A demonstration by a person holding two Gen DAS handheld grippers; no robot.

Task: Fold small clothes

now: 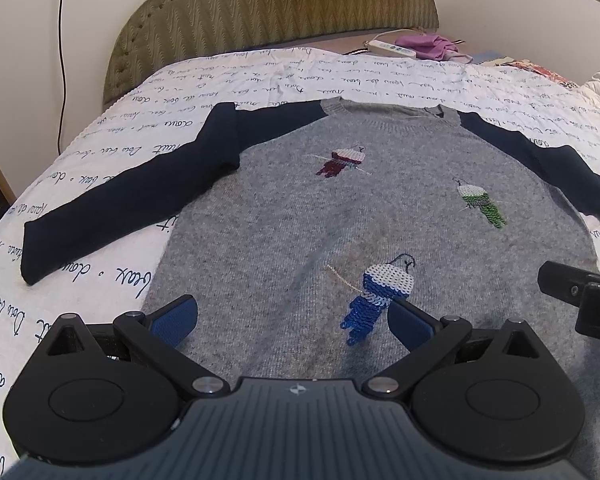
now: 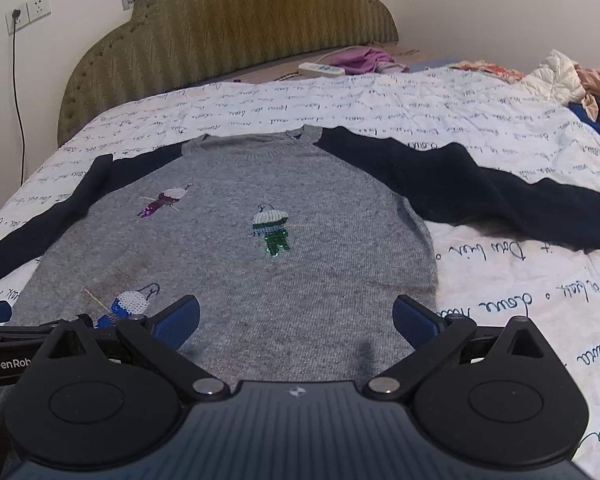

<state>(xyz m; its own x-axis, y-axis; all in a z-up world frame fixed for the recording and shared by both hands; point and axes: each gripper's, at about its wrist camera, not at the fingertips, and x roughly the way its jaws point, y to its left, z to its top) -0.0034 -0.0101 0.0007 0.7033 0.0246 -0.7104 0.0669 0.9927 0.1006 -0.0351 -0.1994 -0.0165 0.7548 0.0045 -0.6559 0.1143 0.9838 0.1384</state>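
**On the bed: a grey sweater laid flat, both claws spread above its hem**

Across the bed (image 2: 500, 128), a white cover printed with dark handwritten script carries everything. At the far end rises a scalloped olive headboard (image 2: 228, 32) with a zigzag weave, set against a pale wall where a socket (image 2: 28, 14) holds a plug and hanging black cord. Near the headboard lie a white power strip (image 2: 321, 69) and a crumpled purple cloth (image 2: 364, 59); more bunched clothing sits at the bed's right edge.

A small grey sweater (image 1: 300, 216) with navy sleeves lies face up in the middle of the cover. Its long axis runs from the near hem to the collar, which points toward the headboard. Three sequinned birds, one maroon, one green, one blue, decorate the chest. The sleeve on the viewer's left (image 1: 112, 216) bends back at its elbow, cuff toward the near side; the other sleeve (image 2: 480, 192) stretches out to the right.

The left claw (image 1: 292, 320) hangs over the hem beside the blue bird, fingers wide apart and empty. The right claw (image 2: 296, 320) hangs over the hem's right part, likewise spread and gripping nothing.
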